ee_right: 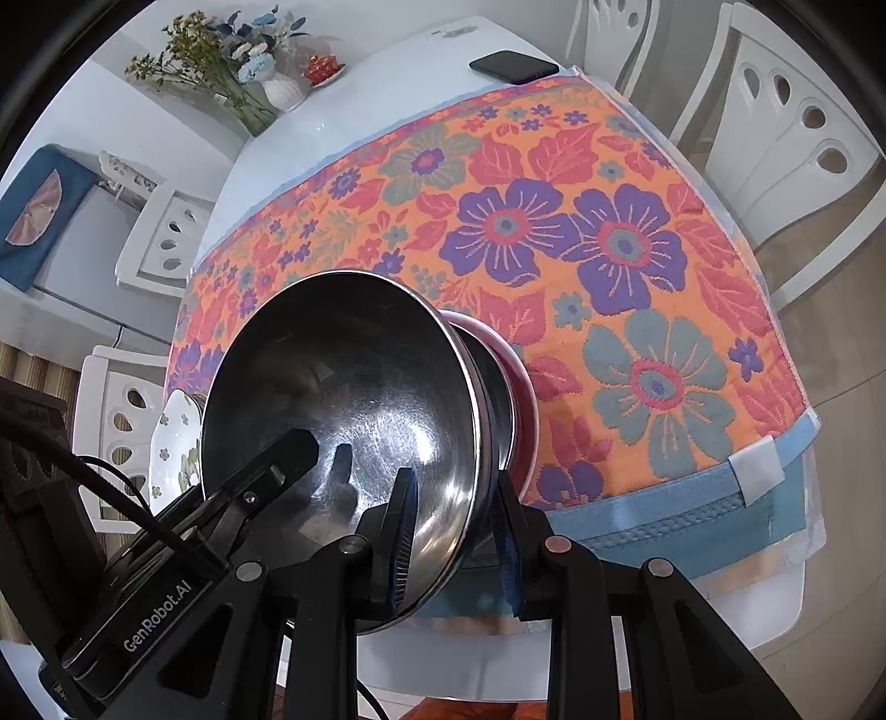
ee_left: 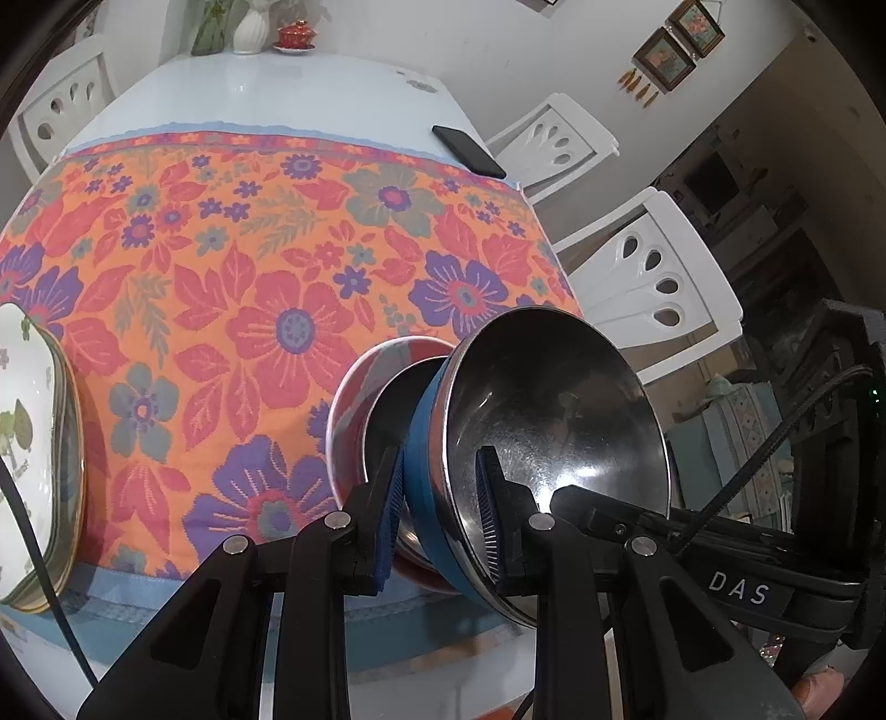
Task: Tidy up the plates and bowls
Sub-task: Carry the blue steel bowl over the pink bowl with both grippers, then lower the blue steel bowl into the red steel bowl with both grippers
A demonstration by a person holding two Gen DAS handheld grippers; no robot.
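Steel bowl (ee_left: 554, 421), nested atop two bowls, pinched at its rim by both hand-held grippers (ee_left: 443, 515) (ee_right: 451, 531).

A white table (ee_left: 288, 94) carries a floral cloth (ee_left: 249, 266) (orange), phone (ee_left: 468, 149) and vase (ee_left: 249, 30).

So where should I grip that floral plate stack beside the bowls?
Take the plate stack by its rim at the edge nearest the table's front. It lies flat on the cloth, so the thin overhanging rim is the only grippable part; come in low from the front, one finger over, one under.
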